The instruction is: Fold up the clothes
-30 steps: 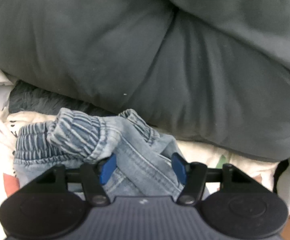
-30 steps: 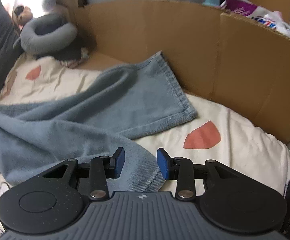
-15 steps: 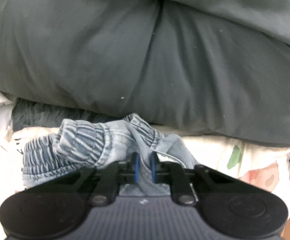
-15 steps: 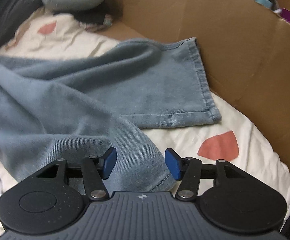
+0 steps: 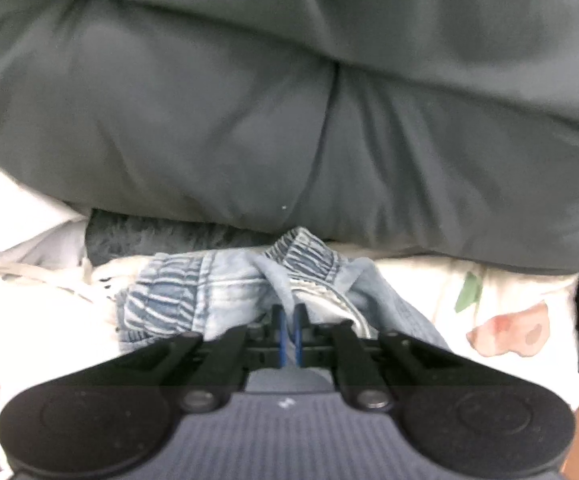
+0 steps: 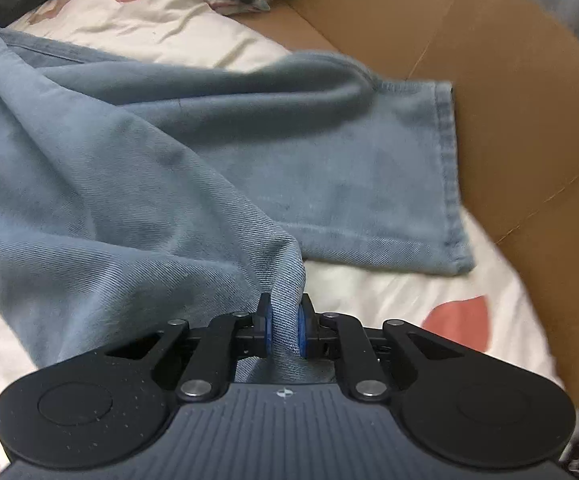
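left gripper (image 5: 288,330): clamped tight on a fold of the jeans (image 5: 225,292) at the waist end; blue pads almost touching, thin denim pinched between them.
right gripper (image 6: 285,330): jaws closing, blue pads (image 6: 267,330) pressed on a bunched ridge of denim near a leg end; cloth is pulled up into a peak at the pads.
jeans, waist end: elastic ribbed waistband (image 5: 169,296) is crumpled in a heap just ahead of the left gripper, lying on the bed, touching the lower edge of the dark grey duvet.
jeans, leg end (image 6: 369,184): one leg is spread flat across the bed, hem (image 6: 447,168) lying against the cardboard; the other leg is draped in loose folds toward the left of the right wrist view.
bed sheet (image 6: 377,292): cream with red-orange blotches, wrinkled, under the jeans.
duvet (image 5: 289,100): dark grey, bulky, fills the upper part of the left wrist view.
cardboard wall (image 6: 529,120): brown, standing along the bed's far and right side.
fuzzy dark fabric (image 5: 149,236): tucked under the duvet edge, beside the waistband.
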{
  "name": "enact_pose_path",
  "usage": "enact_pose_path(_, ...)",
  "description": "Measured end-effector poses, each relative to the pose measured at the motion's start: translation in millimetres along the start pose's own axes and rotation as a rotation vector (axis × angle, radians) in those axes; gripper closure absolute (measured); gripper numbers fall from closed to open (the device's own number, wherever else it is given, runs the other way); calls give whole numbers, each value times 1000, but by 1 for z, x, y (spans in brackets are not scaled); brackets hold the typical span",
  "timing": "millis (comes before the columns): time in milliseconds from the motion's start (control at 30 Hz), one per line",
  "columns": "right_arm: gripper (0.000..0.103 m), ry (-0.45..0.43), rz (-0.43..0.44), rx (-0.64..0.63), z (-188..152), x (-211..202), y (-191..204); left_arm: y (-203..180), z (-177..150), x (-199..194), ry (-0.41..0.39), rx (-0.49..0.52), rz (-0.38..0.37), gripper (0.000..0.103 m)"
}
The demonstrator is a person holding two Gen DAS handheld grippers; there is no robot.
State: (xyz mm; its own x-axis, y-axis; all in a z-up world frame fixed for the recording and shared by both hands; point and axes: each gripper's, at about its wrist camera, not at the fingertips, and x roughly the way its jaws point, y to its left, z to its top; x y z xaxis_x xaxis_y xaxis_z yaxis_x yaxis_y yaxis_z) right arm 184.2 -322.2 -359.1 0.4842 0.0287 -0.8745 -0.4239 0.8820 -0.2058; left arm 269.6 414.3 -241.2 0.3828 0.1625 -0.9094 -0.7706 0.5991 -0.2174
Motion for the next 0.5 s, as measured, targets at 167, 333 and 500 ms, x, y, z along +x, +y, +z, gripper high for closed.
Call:
enact_pose_path(167,94,-15,-43,-16,9,-52,-13,17,-1,-26,13,-14,-12,100)
enact_pose_path(333,94,-39,-98,-20,18,-108,-27,39,-13,-55,39,-28,-38,100)
enact_pose_path(500,94,-80,-171,11,20,-165,-40,58,-27,-90,55,-9,-54,100)
